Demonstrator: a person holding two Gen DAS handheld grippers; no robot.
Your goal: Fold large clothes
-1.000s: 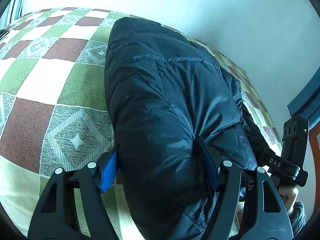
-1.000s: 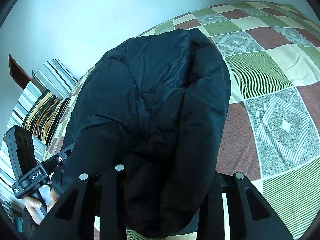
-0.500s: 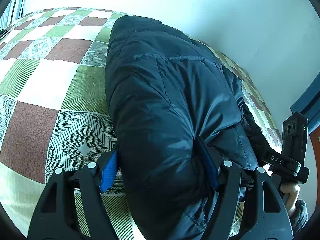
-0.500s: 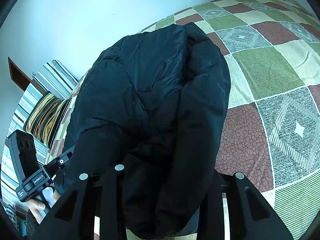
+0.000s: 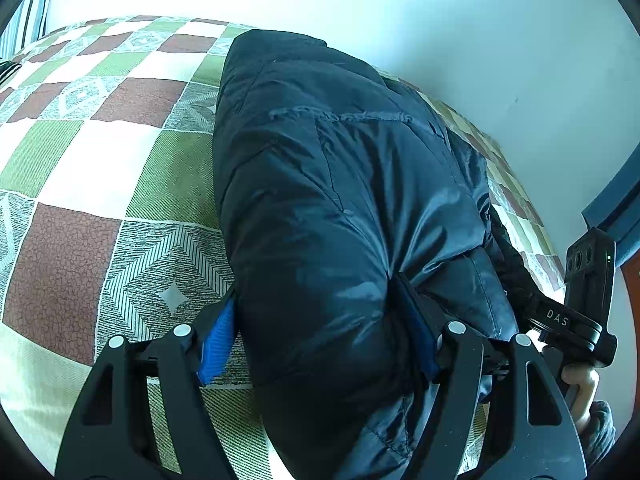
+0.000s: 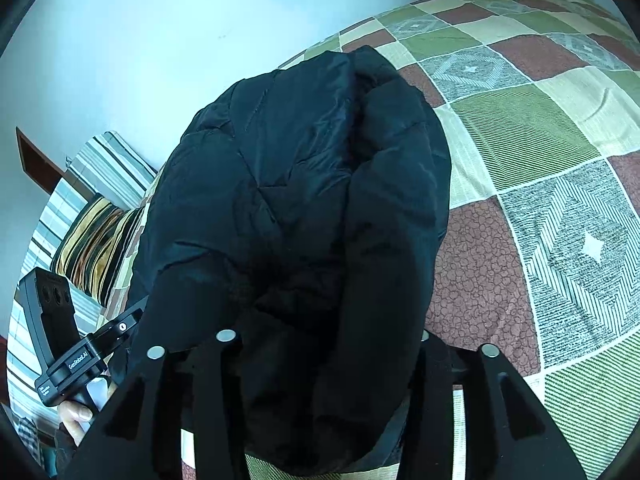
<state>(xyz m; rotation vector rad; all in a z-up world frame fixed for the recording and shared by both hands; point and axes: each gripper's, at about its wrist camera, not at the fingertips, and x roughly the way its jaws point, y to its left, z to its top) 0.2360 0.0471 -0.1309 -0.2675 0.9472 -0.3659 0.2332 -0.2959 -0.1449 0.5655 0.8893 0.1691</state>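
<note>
Jacket [image 5: 340,208] bunched between both claws' fingers.

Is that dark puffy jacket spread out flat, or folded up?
Folded: the jacket lies doubled into a thick bundle on the bed, its near end bulging between both tongs.

Both views have slid along the checked bedspread [image 5: 120,184] — the dark puffer jacket [image 5: 340,208] sits slightly lower in frame; more quilt shows beyond.

Bed covered by a patchwork quilt [image 5: 120,148] of green, maroon, cream and grey diamond-patterned squares, plain pale blue-white wall [image 6: 160,40] behind it, striped pillows [image 6: 94,236] in yellow-brown and grey-white stacked near the wall
</note>
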